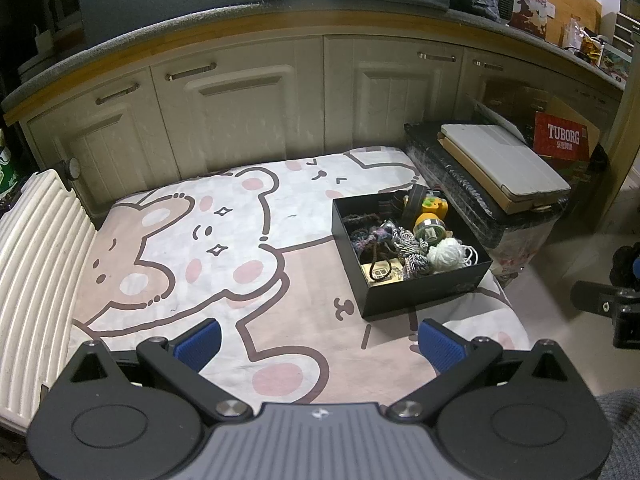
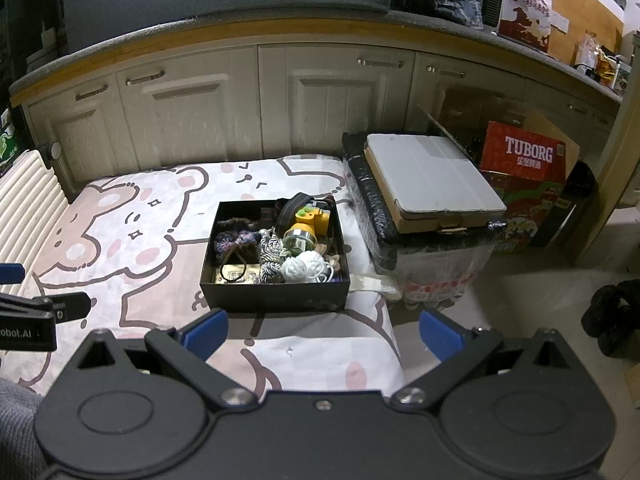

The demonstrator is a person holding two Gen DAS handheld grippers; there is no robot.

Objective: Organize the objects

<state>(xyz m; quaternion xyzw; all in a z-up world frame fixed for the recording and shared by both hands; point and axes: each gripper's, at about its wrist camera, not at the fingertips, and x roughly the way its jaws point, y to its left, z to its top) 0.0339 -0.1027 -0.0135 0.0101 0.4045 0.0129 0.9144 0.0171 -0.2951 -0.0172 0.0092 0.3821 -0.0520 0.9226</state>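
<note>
A black box (image 2: 276,292) crammed with yarn balls (image 2: 304,266) and a yellow headlamp (image 2: 310,222) is seen just beyond the right gripper (image 2: 322,332), whose fingers are spread and empty. The left gripper (image 1: 320,340) is likewise held wide, the box ahead-right of its fingers. The yarn is judged soft and light, best pinched mid-ball.

White cabinet doors (image 2: 192,120) span 12 o'clock under a grey countertop (image 2: 280,26). Red Tuborg carton (image 2: 528,160) at 2 o'clock, beside a wrapped crate (image 2: 432,256) bearing a grey folder (image 2: 432,172). Ribbed white panel (image 1: 36,264) at 9 o'clock.
</note>
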